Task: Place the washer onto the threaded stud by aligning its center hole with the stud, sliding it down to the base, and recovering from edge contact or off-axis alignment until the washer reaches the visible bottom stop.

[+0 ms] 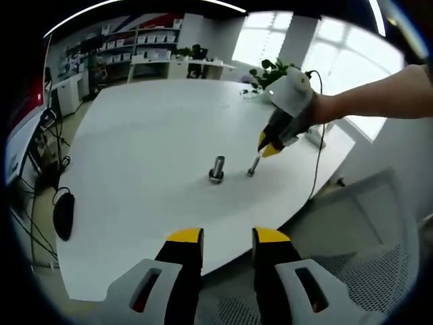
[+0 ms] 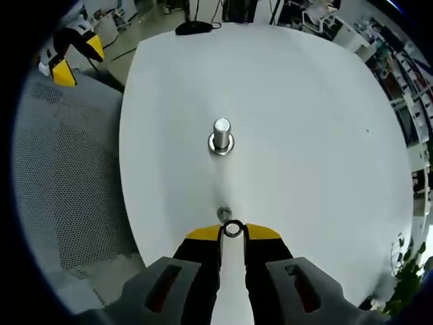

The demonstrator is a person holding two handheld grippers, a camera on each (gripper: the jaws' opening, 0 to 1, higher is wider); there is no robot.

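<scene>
left far, right near, shared stud point(image 1: 217, 168)

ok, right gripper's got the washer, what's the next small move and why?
Probably carry it forward and over the top of the stud. The right gripper is shut on the washer, held at its fingertips close above the white table, beside a small fastener. The threaded stud stands upright further ahead, so the hole isn't over it yet. The left gripper waits open at the table edge.

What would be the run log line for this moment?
right gripper: shut on washer | stud: bare, upright on table | left gripper: open, idle
</scene>
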